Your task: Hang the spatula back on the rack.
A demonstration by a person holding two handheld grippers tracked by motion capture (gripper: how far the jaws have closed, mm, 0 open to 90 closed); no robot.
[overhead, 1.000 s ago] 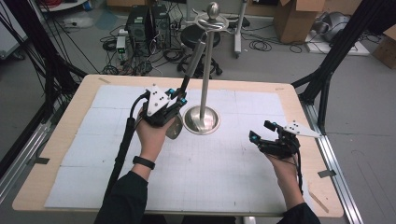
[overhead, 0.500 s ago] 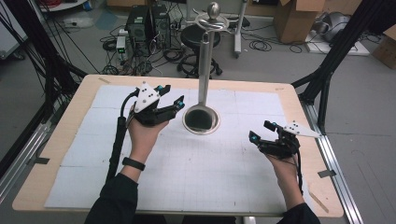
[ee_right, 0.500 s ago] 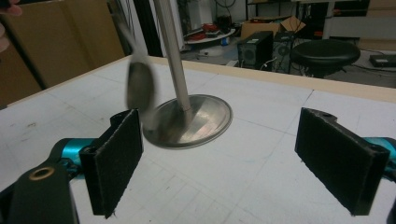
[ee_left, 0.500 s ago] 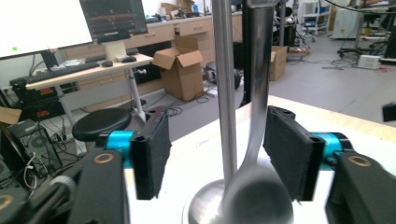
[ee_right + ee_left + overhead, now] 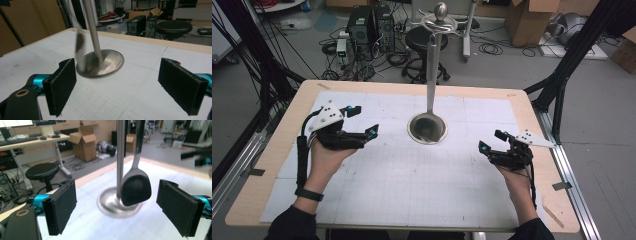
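A metal stand rises from a round base (image 5: 428, 128) at the table's middle, its pole (image 5: 432, 65) ending in a knob. A spatula with a dark head (image 5: 136, 187) hangs from the stand's top beside the pole; it appears as a blurred strip (image 5: 80, 47) in the right gripper view. My left gripper (image 5: 365, 120) is open to the left of the base, apart from it, with nothing between its pads (image 5: 61, 206). My right gripper (image 5: 492, 141) is open to the right of the base, holding nothing.
The white gridded mat (image 5: 412, 190) covers the wooden table (image 5: 532, 120). On the floor beyond the far edge are a stool (image 5: 424, 37), computer towers (image 5: 369, 25), cables and cardboard boxes (image 5: 524, 20). Black frame legs (image 5: 562, 75) flank the table.
My left gripper has drawn back leftward from the stand's base, open. The hanging spatula now swings blurred beside the pole. The right gripper has not moved.
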